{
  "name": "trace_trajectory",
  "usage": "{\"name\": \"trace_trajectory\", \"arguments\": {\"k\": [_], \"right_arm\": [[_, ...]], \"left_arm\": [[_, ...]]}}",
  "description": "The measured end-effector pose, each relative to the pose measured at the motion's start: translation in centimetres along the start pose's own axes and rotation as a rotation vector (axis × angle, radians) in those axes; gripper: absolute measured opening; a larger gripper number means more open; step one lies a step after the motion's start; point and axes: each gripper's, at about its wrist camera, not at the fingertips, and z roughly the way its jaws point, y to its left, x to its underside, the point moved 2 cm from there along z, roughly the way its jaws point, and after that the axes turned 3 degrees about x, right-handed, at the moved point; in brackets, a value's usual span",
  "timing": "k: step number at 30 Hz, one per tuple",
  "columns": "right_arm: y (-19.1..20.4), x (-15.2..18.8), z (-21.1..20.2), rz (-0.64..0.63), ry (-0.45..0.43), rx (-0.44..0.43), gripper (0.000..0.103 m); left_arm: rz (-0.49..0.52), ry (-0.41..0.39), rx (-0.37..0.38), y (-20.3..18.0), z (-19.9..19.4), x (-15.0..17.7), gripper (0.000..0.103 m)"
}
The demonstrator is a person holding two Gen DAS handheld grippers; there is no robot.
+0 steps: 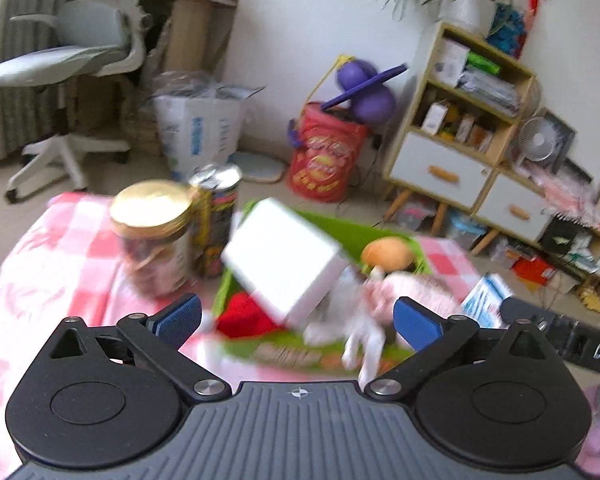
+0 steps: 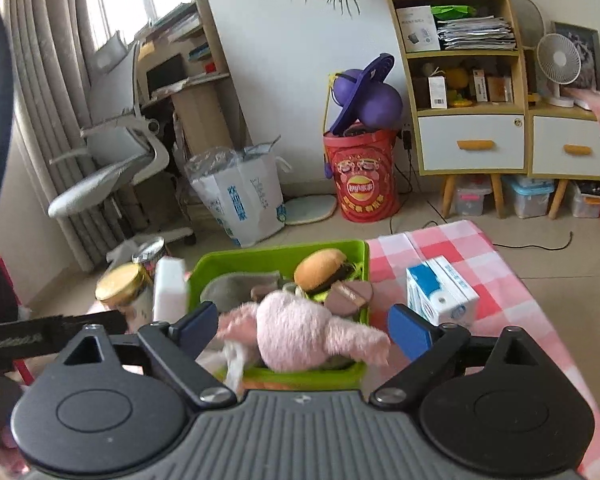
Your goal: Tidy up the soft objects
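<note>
Right wrist: one green bin [image 2: 352, 249], perhaps four soft toys [image 2: 300, 334].

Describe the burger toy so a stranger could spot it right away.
Start at the pink checked tablecloth and find the green bin sitting on it. The burger toy lies toward the bin's far right corner, behind the fluffy pink plush. It alone has a tan domed bun with a dark layer underneath.

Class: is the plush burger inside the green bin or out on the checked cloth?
Inside: the plush burger sits within the green bin walls.
</note>
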Motion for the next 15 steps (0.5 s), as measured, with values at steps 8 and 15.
{"name": "trace_trajectory", "arguments": {"k": [8, 15], "right_arm": [[0.1, 0.4, -2.8, -0.029, 0.073, 0.081, 0.065], [0.9, 3.4, -3.8, -0.065, 0.164, 0.128, 0.067]], "left_arm": [[-0.018, 0.08, -0.104, 0.0, -2.8, 3.1, 0.098], [-0.041, 0.181, -0.123, -0.7, -2.9, 6.4, 0.098]]}}
